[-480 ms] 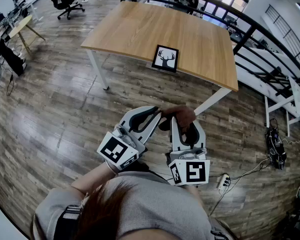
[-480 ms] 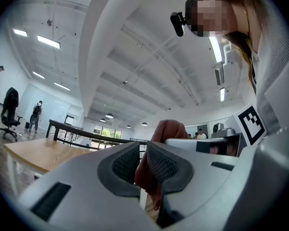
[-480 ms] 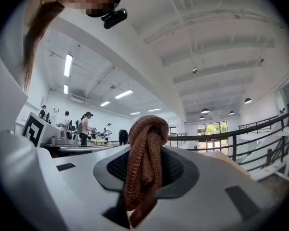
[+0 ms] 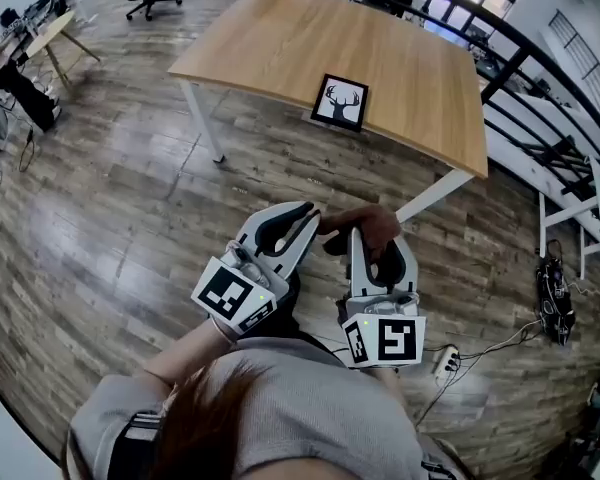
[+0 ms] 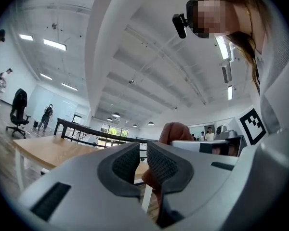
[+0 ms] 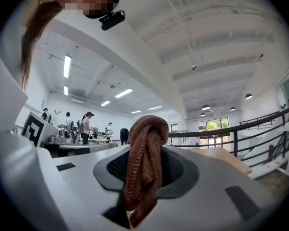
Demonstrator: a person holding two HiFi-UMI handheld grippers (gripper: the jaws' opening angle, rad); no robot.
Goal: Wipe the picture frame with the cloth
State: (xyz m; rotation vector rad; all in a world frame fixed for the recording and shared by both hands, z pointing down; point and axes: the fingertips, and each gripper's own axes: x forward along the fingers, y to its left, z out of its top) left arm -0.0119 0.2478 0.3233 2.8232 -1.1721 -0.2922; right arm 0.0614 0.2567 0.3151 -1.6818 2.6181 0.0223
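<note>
Cloth, brown and knitted [image 6: 144, 153], was bunched and pinched between the jaws of the right gripper [image 4: 378, 250], with folds spilling over its tip and hanging down below the pads. Left gripper [image 5: 143, 153] had its jaws at a narrow gap with nothing between them; its tip sat just beside the cloth, to the cloth's left. Both grippers were held close to the person's body, over the grey-brown wood-plank floor [image 4: 110, 218]. Black rectangular picture frame with a deer-head print [image 4: 341, 102] sat on the light wooden table with white legs [image 4: 280, 48], at its near edge, well apart from both grippers. Black metal railing [image 4: 540, 58] ran behind the table, far right.
</note>
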